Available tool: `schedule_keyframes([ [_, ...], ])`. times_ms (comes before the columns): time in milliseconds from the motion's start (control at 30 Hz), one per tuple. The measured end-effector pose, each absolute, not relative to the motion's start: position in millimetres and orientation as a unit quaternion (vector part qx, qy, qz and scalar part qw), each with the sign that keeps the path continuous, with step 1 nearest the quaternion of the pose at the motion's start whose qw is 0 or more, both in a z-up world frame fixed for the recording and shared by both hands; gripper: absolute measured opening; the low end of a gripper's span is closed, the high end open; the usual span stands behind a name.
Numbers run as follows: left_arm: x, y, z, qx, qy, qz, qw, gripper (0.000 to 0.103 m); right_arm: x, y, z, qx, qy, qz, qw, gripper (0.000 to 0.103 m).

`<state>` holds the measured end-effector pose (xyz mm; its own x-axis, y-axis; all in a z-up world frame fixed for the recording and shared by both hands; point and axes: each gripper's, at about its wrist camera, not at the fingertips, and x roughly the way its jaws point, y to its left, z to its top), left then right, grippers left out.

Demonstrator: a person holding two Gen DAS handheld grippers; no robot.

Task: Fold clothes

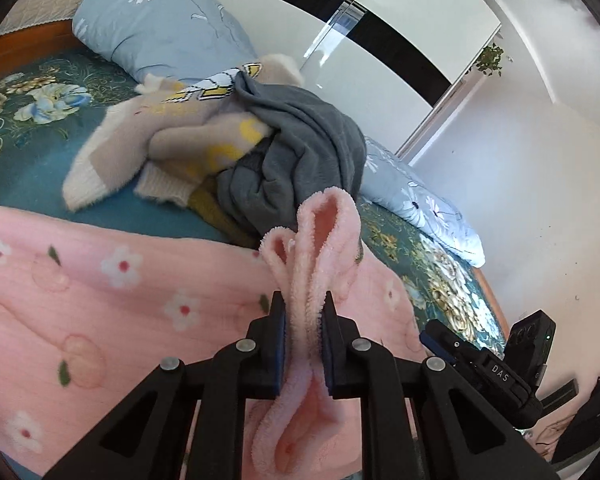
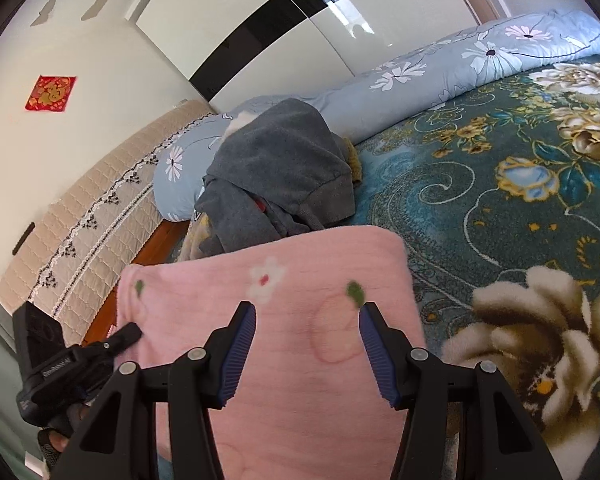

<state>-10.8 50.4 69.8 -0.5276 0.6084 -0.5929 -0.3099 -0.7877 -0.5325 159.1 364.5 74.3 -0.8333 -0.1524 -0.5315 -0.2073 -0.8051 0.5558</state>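
Note:
A pink fleece garment (image 1: 100, 300) with white flowers lies spread on the bed. My left gripper (image 1: 303, 306) is shut on a bunched fold of its edge, and the fold loops up above the pads. In the right wrist view the same pink garment (image 2: 280, 380) hangs flat in front of me. My right gripper (image 2: 308, 314) stands open just over it, jaws wide apart and no cloth pinched. One of the left gripper's fingers (image 2: 126, 332) shows at the garment's left edge.
A heap of clothes lies behind the pink garment: a grey sweatshirt (image 1: 300, 140) and a beige knit with yellow marks (image 1: 160, 140). A rolled light-blue floral quilt (image 2: 420, 72) runs along the far side. The teal floral bedspread (image 2: 500, 180) stretches right; a white wardrobe (image 2: 260, 20) stands behind.

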Motion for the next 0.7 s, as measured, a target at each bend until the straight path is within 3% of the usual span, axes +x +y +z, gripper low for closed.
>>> schedule_keyframes([
  [133, -26, 30, 4, -0.493, -0.204, 0.820, 0.207, 0.016, 146, 359, 55, -0.349, 0.307, 0.886, 0.012, 0.057],
  [233, -22, 18, -18, -0.503, -0.249, 0.801, 0.207, 0.020, 143, 355, 50, -0.366, 0.289, 0.884, 0.016, 0.057],
  [467, -2, -6, 26, -0.456, -0.215, 0.849, 0.161, 0.022, 140, 348, 45, -0.387, 0.250, 0.887, 0.026, 0.057],
  [700, 31, 44, 44, -0.438, -0.172, 0.845, 0.255, 0.025, 143, 344, 50, -0.389, 0.241, 0.889, 0.035, 0.057],
])
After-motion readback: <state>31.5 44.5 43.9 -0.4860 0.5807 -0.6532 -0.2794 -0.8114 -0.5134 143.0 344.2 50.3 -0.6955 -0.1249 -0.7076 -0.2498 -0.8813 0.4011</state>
